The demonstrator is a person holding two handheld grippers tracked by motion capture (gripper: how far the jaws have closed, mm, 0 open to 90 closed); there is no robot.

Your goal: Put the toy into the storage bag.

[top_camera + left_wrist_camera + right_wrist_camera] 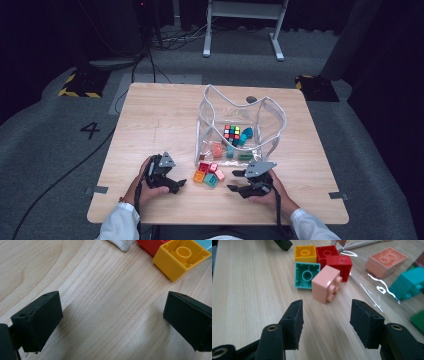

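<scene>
Basically, pink plastic building brick (325, 283) lies on its side on wooden table (249, 290), just ahead of right gripper (325, 320), touching teal brick (306, 275). Prob light, rigid, slick; grip across flat sides, not studs. Right jaws wide, empty. Left gripper (112, 315) wide too, near yellow brick (181, 258). Clear plastic bag (240, 120) just beyond w/ more bricks.

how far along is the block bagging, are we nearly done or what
Partly done. Several blocks and a puzzle cube already lie inside the clear bag. Nothing is in hand: the left gripper and right gripper are both open. A loose cluster, including the pink block, is left on the table.
</scene>
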